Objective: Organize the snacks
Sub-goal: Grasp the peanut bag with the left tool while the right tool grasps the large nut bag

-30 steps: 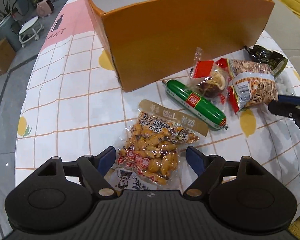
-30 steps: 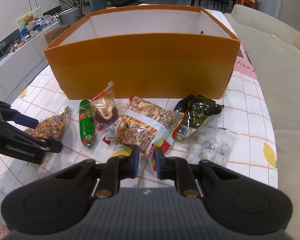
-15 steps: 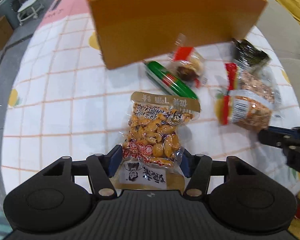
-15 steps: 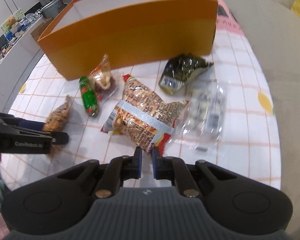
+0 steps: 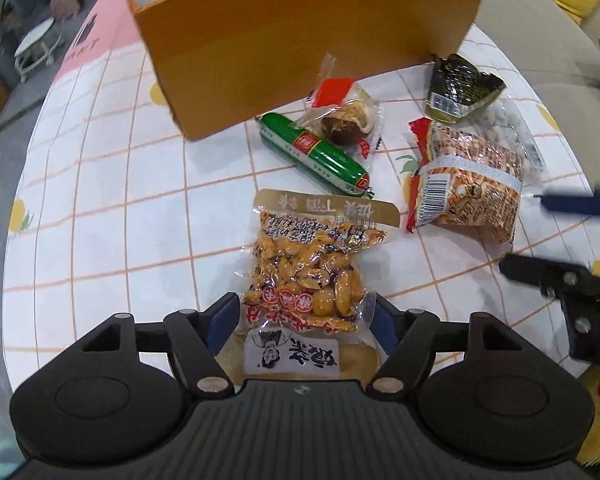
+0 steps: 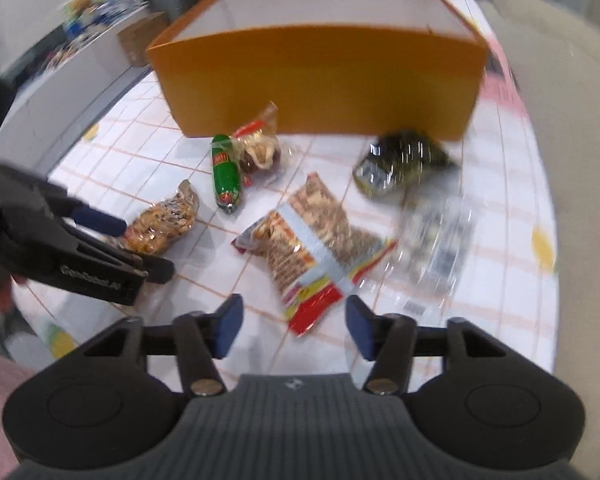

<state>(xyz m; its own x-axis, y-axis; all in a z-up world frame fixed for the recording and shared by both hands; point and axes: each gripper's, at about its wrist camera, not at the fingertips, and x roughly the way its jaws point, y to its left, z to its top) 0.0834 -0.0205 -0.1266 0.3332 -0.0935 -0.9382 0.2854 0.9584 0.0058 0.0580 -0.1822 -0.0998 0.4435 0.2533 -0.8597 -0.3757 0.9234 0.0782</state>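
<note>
The surface wears a white cloth crossed by a thin orange grid, dotted with yellow fruit prints and a pink patch at the far left. The box is orange outside and white within. Near it lies a green sausage with a red label, beside a clear wrapper with a red flap over something brown and cream. The peanut bag is clear over golden-yellow nuts, with a gold top band and red round marks. The snack bag is tan-speckled with red edges. The far packet is dark green, perhaps patterned. The gripper fingers are blue on black.
</note>
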